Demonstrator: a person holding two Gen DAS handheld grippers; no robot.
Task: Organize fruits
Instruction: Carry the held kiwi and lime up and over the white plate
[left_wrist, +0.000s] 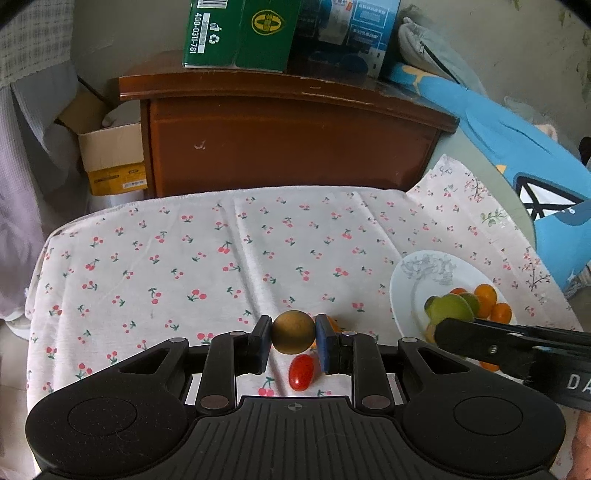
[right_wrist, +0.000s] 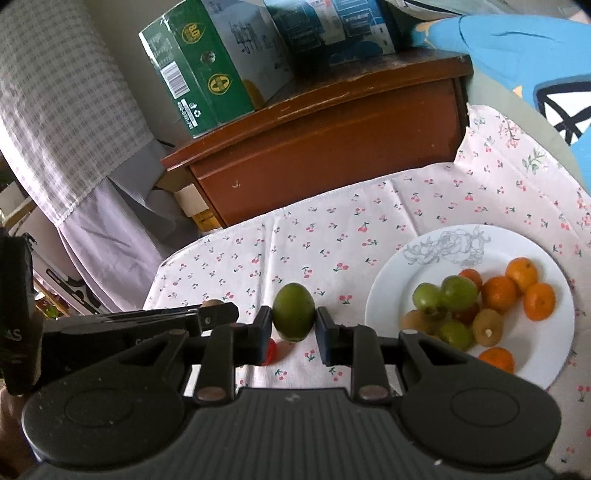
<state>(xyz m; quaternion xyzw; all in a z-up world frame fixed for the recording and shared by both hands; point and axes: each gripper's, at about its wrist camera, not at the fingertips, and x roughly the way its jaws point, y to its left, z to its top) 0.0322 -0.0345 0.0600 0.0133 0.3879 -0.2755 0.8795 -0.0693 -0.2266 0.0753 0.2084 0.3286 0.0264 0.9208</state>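
Note:
My left gripper (left_wrist: 293, 332) is shut on a round brown fruit (left_wrist: 293, 331), held above the cherry-print cloth (left_wrist: 184, 258). Under it on the cloth lie a red cherry tomato (left_wrist: 303, 372) and a small orange fruit (left_wrist: 333, 324), partly hidden by the right finger. My right gripper (right_wrist: 293, 319) is shut on a green egg-shaped fruit (right_wrist: 293, 311), held over the cloth left of a white plate (right_wrist: 391, 295). The plate carries several small oranges (right_wrist: 498, 291), green fruits (right_wrist: 458, 290) and brownish fruits (right_wrist: 487, 326). The same plate (left_wrist: 406, 291) shows at the right in the left wrist view, with the right gripper's arm over its near rim.
A brown wooden cabinet (left_wrist: 288, 147) stands behind the table, with a green carton (left_wrist: 240, 33) and a dark blue box (left_wrist: 343, 33) on top. A blue cushion (left_wrist: 517, 155) lies at the right. An open cardboard box (left_wrist: 110, 155) sits on the floor at the left.

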